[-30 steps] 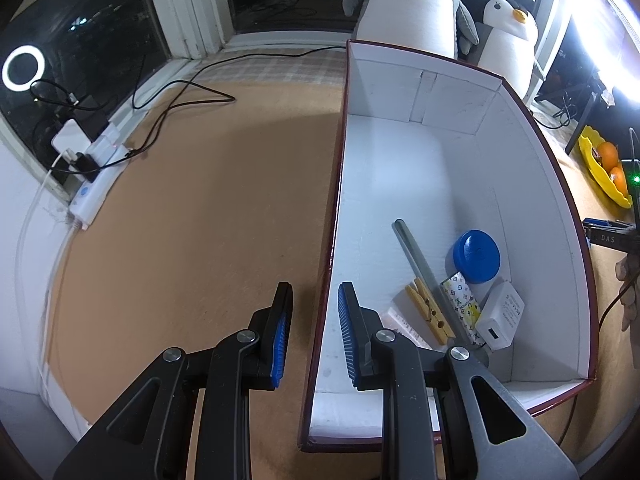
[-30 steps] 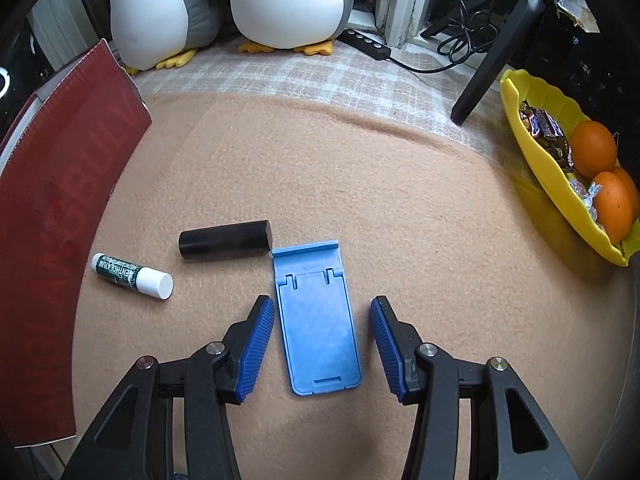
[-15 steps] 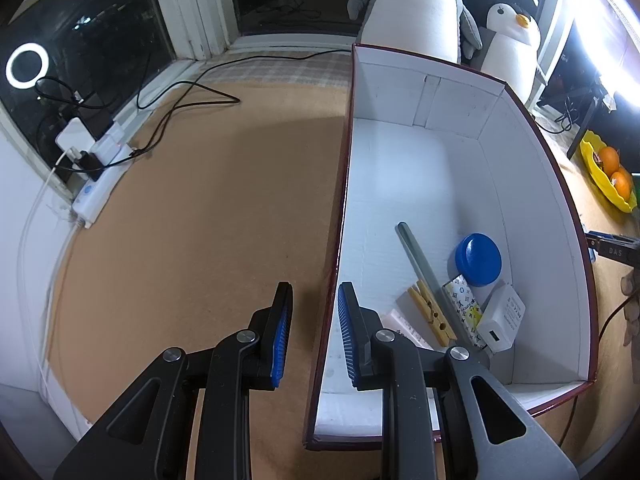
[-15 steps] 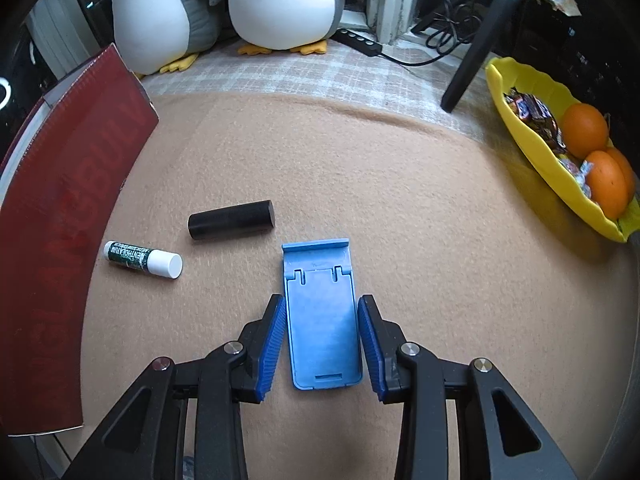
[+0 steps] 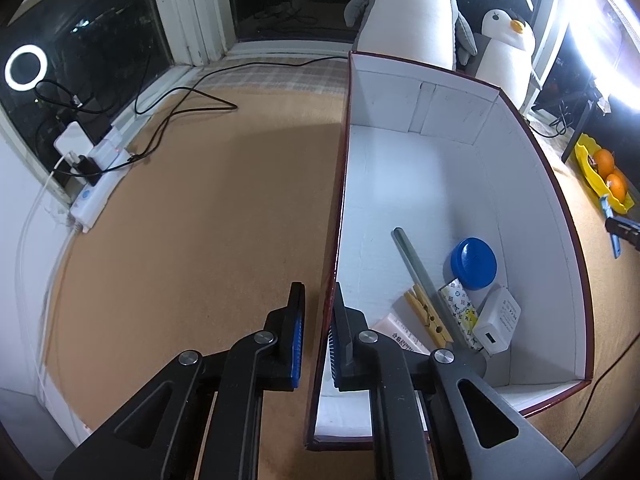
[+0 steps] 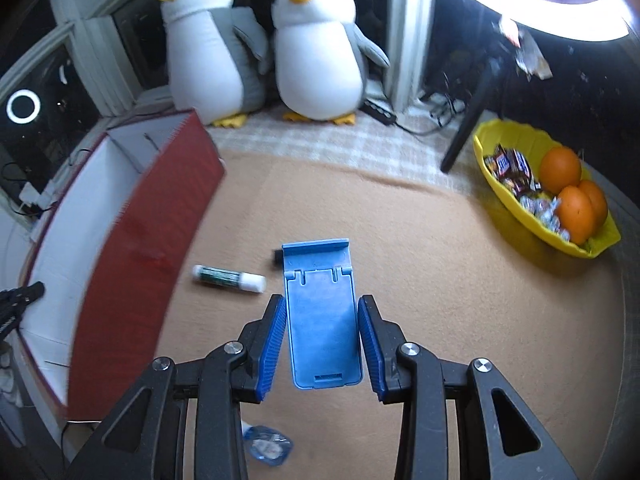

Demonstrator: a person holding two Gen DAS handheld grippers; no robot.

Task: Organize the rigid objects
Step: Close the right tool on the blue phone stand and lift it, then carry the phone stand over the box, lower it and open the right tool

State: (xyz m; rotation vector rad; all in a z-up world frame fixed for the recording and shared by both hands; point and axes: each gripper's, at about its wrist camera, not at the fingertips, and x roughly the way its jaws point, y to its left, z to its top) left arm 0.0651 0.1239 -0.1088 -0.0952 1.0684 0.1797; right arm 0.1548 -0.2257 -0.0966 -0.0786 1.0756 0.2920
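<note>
Right gripper clenching ribbed pads on a flat blue plastic stand, lifted clear of the felt table; only left view showing left gripper pinching the box wall.

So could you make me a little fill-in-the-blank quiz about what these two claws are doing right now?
1. The right gripper holds a ____ phone stand.
2. The left gripper is clamped on the ____ of the box.
3. Inside the box, beside the white charger, lies a round blue ____.
4. The yellow tray holds candy and ____.

Missing words: blue; wall; lid; oranges
</note>
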